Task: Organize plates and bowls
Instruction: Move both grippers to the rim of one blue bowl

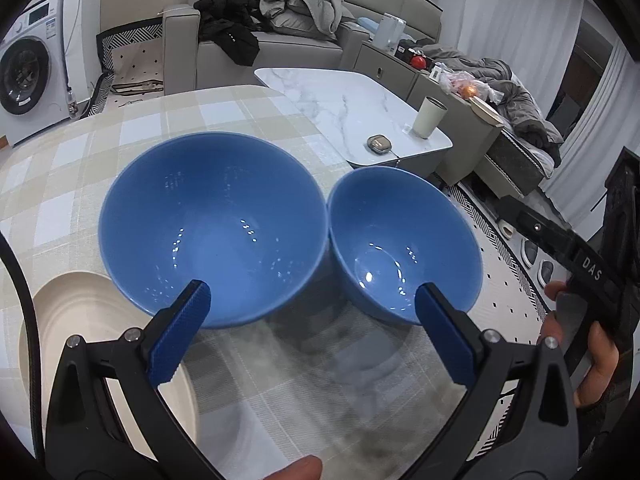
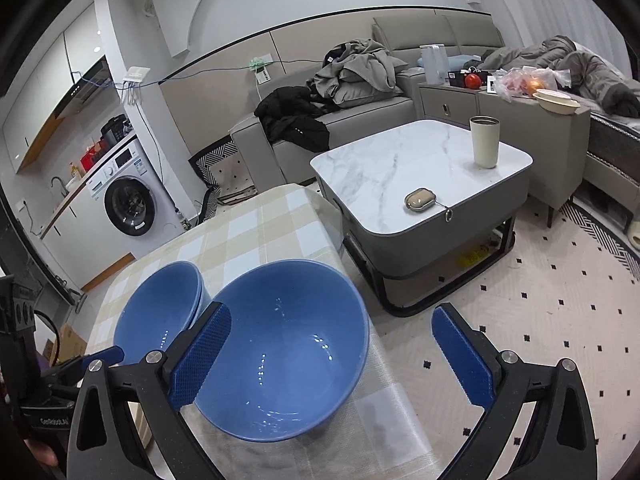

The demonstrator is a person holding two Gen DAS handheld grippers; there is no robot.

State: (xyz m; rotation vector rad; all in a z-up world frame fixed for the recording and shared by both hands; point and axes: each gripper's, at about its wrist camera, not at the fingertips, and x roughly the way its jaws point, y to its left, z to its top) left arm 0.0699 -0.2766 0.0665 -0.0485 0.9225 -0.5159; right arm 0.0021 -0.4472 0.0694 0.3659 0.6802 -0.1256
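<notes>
Nothing looks sorted yet. The two blue bowls sit side by side on the checked table (image 1: 248, 120), rims touching or very nearly so, neither nested in the other. The large bowl (image 1: 214, 226) is left of the small bowl (image 1: 404, 244) as the left wrist view has it, and a cream plate (image 1: 80, 320) lies just beside the large bowl on its near left, partly under the left claw's arm. My guess is that stacking the small bowl into the large one, and settling the plate somewhere, is all still to do.

The left claw (image 1: 312, 326) hovers over bare cloth just short of the two bowls, its blue pads spread wide and gripping nothing. The right claw (image 2: 338, 356) is likewise spread wide and empty; its left pad overlaps the small bowl's near rim in the right wrist view, though I cannot tell if it touches.

Edges matter here. The small bowl stands close to the table's right edge, with open floor past it and the marble coffee table (image 2: 420, 168) beyond that. A sideways nudge away from the large bowl could tip it off, I think. Beyond the large bowl the cloth is bare, so there is room to work there
</notes>
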